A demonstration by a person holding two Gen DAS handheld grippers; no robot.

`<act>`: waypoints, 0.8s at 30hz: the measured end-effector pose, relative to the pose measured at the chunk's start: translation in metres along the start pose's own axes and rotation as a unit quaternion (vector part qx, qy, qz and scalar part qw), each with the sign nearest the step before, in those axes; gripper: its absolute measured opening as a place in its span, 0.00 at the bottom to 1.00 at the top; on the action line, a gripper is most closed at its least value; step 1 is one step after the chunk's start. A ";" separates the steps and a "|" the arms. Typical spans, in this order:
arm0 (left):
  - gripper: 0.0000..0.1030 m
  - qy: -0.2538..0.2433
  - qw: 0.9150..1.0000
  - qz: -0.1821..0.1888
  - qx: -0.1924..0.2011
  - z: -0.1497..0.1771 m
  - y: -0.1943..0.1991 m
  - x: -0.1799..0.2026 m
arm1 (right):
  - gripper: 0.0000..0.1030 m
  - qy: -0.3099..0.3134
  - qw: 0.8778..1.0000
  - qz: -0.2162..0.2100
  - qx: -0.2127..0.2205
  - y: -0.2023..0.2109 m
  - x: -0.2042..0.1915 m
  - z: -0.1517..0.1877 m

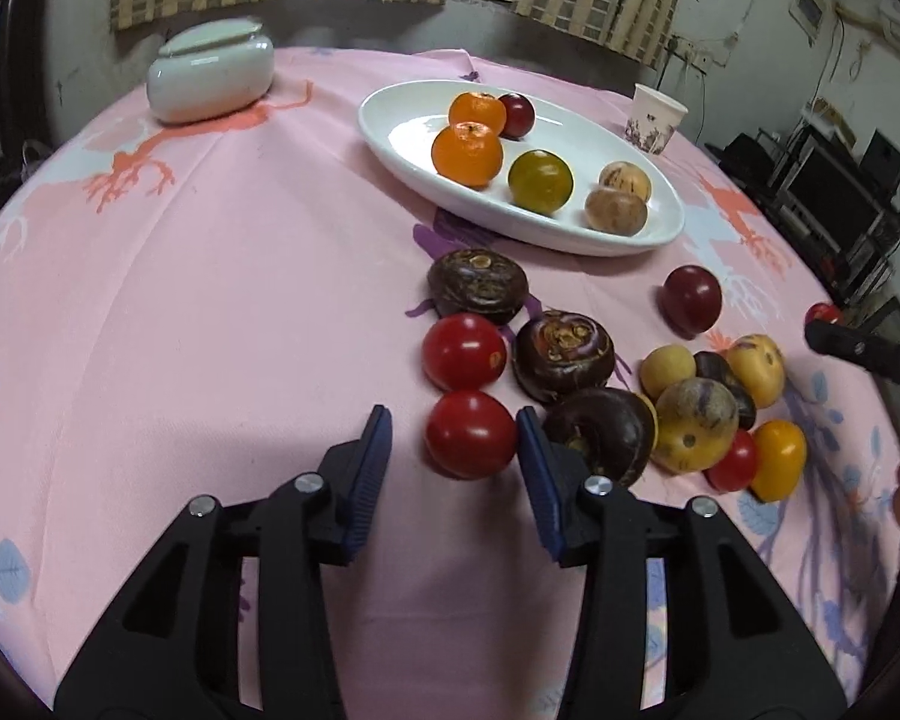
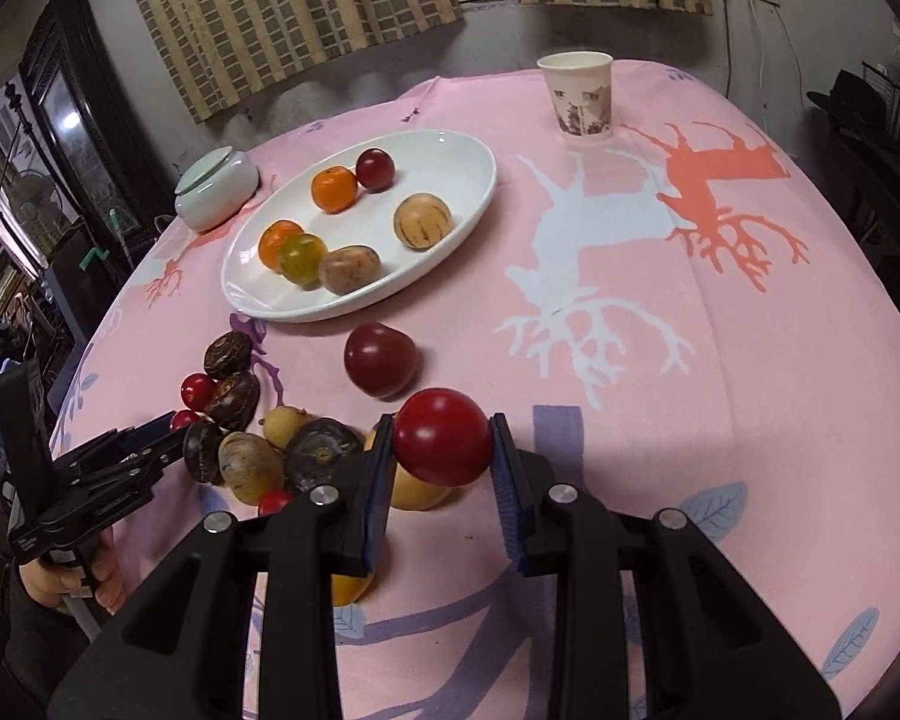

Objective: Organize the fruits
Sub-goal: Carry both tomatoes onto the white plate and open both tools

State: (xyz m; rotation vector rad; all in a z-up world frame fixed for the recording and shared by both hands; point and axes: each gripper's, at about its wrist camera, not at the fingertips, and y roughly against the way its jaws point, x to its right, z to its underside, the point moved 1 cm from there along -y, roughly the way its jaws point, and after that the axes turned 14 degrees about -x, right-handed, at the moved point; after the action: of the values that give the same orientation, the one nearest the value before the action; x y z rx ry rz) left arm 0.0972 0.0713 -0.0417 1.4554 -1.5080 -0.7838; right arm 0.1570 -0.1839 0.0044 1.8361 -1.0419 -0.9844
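Observation:
A white oval plate (image 1: 390, 138) (image 2: 450, 150) holds two oranges, a green-yellow fruit, two brown fruits and a dark red plum. Loose fruits lie on the pink cloth in front of it. My left gripper (image 1: 453, 444) is open around a red tomato (image 1: 471, 433), its right finger close to it and the left one apart. Another red tomato (image 1: 463, 351) and dark brown fruits (image 1: 563, 355) lie just beyond. My right gripper (image 2: 441, 450) is shut on a red plum (image 2: 443, 437), held above the cloth. A dark red plum (image 2: 381, 359) lies ahead of it.
A white lidded jar (image 1: 210, 75) (image 2: 216, 186) stands left of the plate. A paper cup (image 1: 657, 117) (image 2: 577, 93) stands at the far right. A pile of yellow, brown and small red fruits (image 1: 702, 420) lies right of the left gripper.

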 end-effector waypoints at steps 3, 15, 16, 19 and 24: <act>0.35 -0.015 1.000 -0.014 0.000 -0.002 -0.003 0.008 | 0.30 -0.002 1.000 0.003 -0.001 0.000 -0.001 0.001; 0.29 0.000 1.000 -0.012 -0.004 0.003 0.018 0.013 | 0.30 0.013 1.000 0.012 0.015 0.006 -0.005 0.002; 0.29 -0.001 1.000 -0.015 0.002 0.003 0.024 0.016 | 0.30 0.016 1.000 0.017 0.020 0.008 -0.007 0.003; 0.29 -0.009 0.999 -0.030 0.020 0.001 0.043 0.028 | 0.30 0.028 0.998 0.032 0.038 0.014 -0.014 0.003; 0.29 -0.009 0.999 -0.022 0.038 -0.025 0.065 0.040 | 0.30 0.052 0.997 0.034 0.055 0.023 -0.029 -0.001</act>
State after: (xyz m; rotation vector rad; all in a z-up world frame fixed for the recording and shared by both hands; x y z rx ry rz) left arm 0.0942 0.0427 0.0335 1.5459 -1.5387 -0.7765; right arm 0.1401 -0.1656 0.0323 1.9058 -1.1069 -0.7968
